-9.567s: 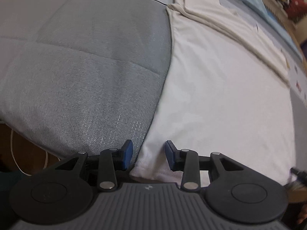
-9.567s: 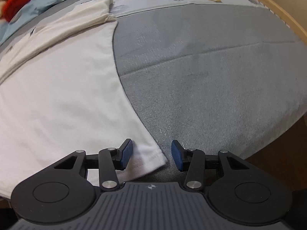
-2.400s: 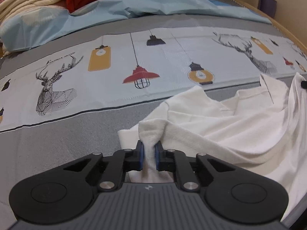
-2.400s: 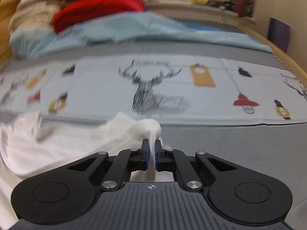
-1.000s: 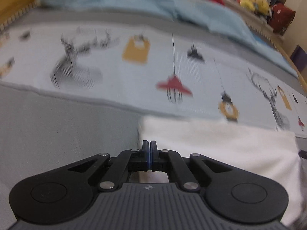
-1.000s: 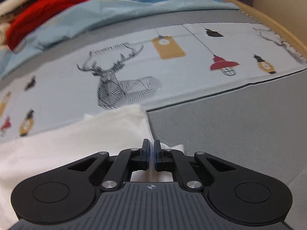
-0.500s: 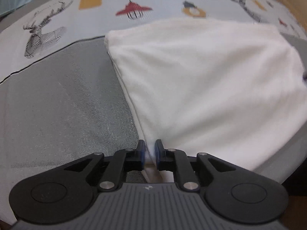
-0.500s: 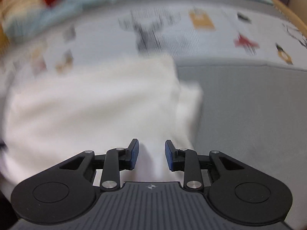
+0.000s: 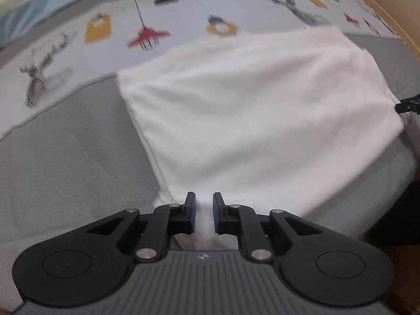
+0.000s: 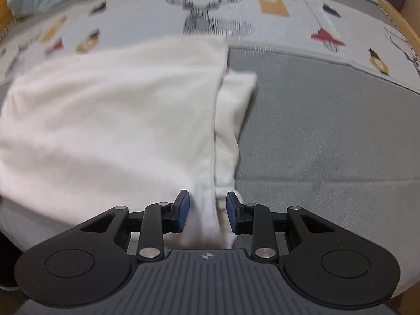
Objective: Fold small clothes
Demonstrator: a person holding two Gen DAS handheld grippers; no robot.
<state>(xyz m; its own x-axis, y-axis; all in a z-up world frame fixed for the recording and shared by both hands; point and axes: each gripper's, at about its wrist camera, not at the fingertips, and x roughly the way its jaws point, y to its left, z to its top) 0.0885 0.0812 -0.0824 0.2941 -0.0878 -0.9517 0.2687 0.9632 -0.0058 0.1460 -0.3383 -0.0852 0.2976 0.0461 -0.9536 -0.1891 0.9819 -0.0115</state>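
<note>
At the near edge of the bed, a white folded garment (image 9: pixel 252 110) lies flat on the grey bedspread (image 9: pixel 65 162), its far edge reaching onto the printed sheet (image 9: pixel 147 26) with deer and lamp motifs. In the left wrist view the garment's left side runs diagonally from the far corner down to the tongs, and bare grey cover spreads wide to that side. Its right near corner sags over the bed's edge, where the surface drops into shadow. A wooden bed frame (image 9: pixel 378 8) curves along the far right.

In the right wrist view, a narrower under-layer (image 10: pixel 233 120) of the same garment peeks out past the top layer's right side, and beyond it open grey bedspread stretches to the right edge of the bed.

The left gripper (image 9: pixel 204 214) sits low at the garment's near left corner, its blue-padded jaws slightly parted with cloth between them, not pinched. The right gripper (image 10: pixel 207 214) sits likewise at the near right corner, jaws spread wider, straddling the garment's side edge without clamping it. Both point forward across the bed; the right one's tip shows at the far right of the left wrist view.
</note>
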